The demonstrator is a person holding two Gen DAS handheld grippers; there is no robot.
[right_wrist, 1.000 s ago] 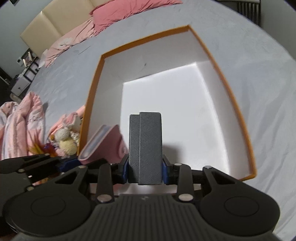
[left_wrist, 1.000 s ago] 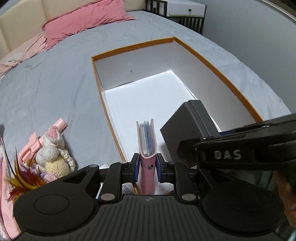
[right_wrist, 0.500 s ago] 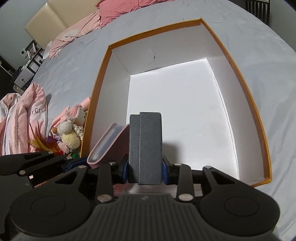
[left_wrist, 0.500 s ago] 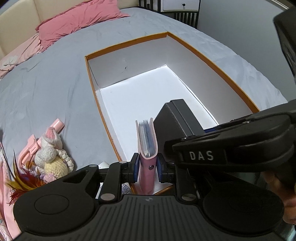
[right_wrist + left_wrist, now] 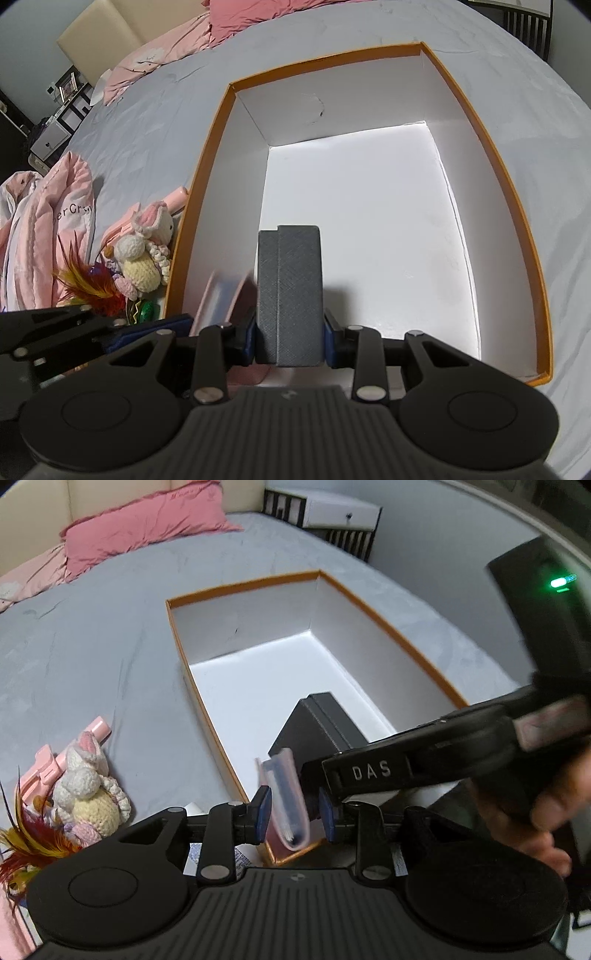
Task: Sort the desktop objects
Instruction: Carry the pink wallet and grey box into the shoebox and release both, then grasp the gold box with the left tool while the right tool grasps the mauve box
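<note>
Bedroom in a home: everything sits on a bed with a grey sheet (image 5: 110, 657), and a pink pillow (image 5: 147, 528) leans against a cream padded headboard (image 5: 110, 494) far ahead of the tongs. A white nightstand (image 5: 340, 511) with a drawer stands past the bed's far right corner. Left of the tongs, a crochet bunny (image 5: 147, 251) and a pink quilted jacket (image 5: 44, 229) lie on the sheet.

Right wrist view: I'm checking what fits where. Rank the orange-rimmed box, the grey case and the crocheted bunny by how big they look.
1. orange-rimmed box, by far.
2. grey case; it sits nearest the camera, so its lead over the bunny is unsure.
3. crocheted bunny.
</note>
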